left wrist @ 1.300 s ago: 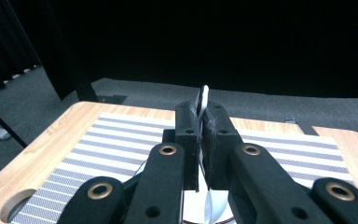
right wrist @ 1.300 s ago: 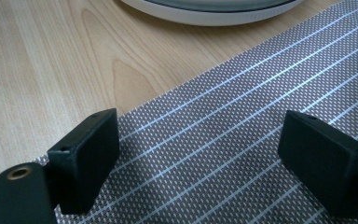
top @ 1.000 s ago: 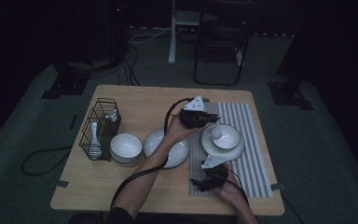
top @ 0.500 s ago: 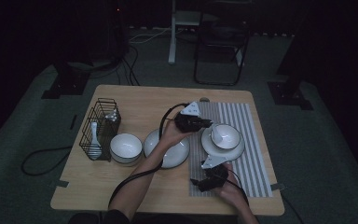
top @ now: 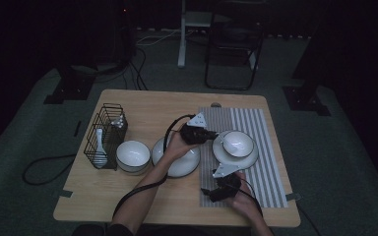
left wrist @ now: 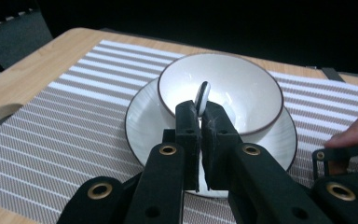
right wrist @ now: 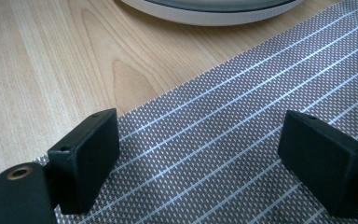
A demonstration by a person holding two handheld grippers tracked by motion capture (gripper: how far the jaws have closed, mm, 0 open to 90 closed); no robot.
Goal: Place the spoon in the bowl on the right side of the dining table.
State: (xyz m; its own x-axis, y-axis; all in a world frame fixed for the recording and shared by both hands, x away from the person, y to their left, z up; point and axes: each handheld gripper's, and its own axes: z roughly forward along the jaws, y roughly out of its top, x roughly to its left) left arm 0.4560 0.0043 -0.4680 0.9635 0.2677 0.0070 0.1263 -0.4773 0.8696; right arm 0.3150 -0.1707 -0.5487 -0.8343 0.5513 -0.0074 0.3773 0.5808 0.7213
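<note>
Looks like a table-setting job, nearly done on this side: the white ceramic spoon (left wrist: pixel 202 99) is pinched tight in the left gripper (left wrist: pixel 199 122), its tip over the white dark-rimmed bowl (top: pixel 239 143) on its white plate (top: pixel 252 159), centre-right of the high view. Release is left. The right gripper (right wrist: pixel 200 154) sits wide open and empty, bottom centre. Since the earlier frame, the left gripper has slid toward the centre.

L gripper (top: pixel 211 136) w/ spoon (left wrist: pixel 202 97) shifts slightly toward person's side vs 1 s ago; spoon tip now sits inside bowl (left wrist: pixel 242 88) on plate (left wrist: pixel 142 122).
</note>
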